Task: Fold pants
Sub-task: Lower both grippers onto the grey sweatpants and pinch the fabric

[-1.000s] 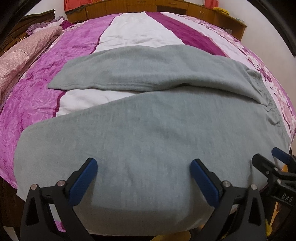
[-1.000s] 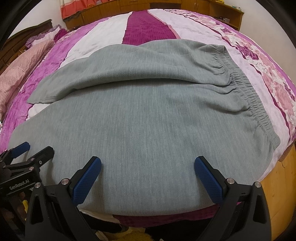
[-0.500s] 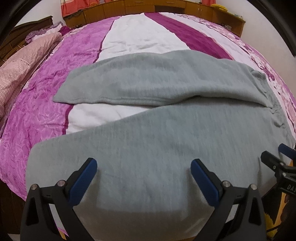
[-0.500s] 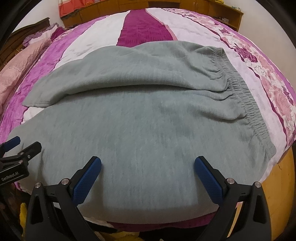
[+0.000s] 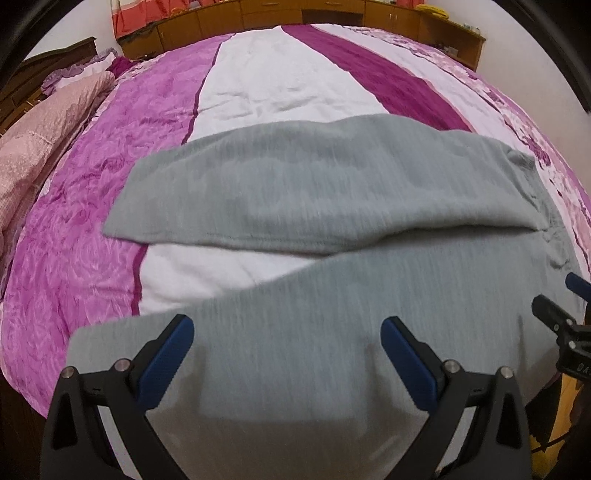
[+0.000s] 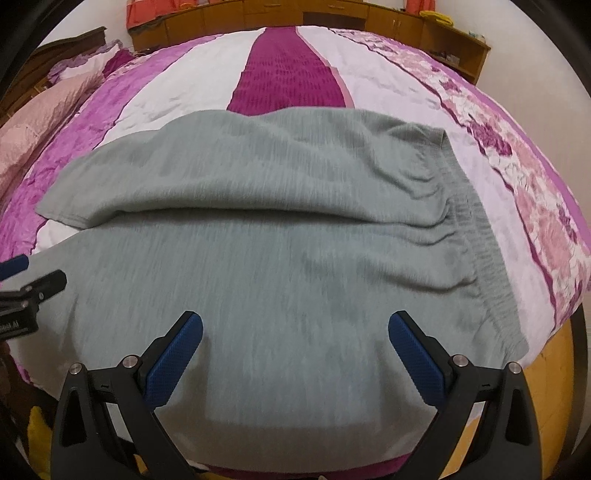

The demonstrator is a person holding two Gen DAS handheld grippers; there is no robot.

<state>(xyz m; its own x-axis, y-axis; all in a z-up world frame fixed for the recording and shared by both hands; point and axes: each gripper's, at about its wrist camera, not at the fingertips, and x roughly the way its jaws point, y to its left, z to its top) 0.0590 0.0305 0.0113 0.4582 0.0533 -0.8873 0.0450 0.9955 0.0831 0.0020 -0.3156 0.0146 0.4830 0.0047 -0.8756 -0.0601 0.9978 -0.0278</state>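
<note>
Grey sweatpants (image 5: 325,192) lie spread flat on the bed, legs pointing left, elastic waistband (image 6: 476,236) at the right. The two legs part in a V, and white bedspread shows between them in the left wrist view. My left gripper (image 5: 288,336) is open and empty, hovering over the near leg by the bed's front edge. My right gripper (image 6: 295,332) is open and empty, over the near hip area of the pants (image 6: 258,258). Each gripper shows at the edge of the other's view: the right one (image 5: 561,306) and the left one (image 6: 33,280).
The bed has a purple, white and magenta striped bedspread (image 5: 288,81). A pink quilt (image 5: 33,136) lies at the far left. Wooden cabinets (image 6: 332,14) line the back wall. The bed's right front corner drops to a wooden floor (image 6: 554,369).
Both grippers have drawn back and risen from the pants, so more of the bed and both legs show. Both stay open. The pants have not moved.
</note>
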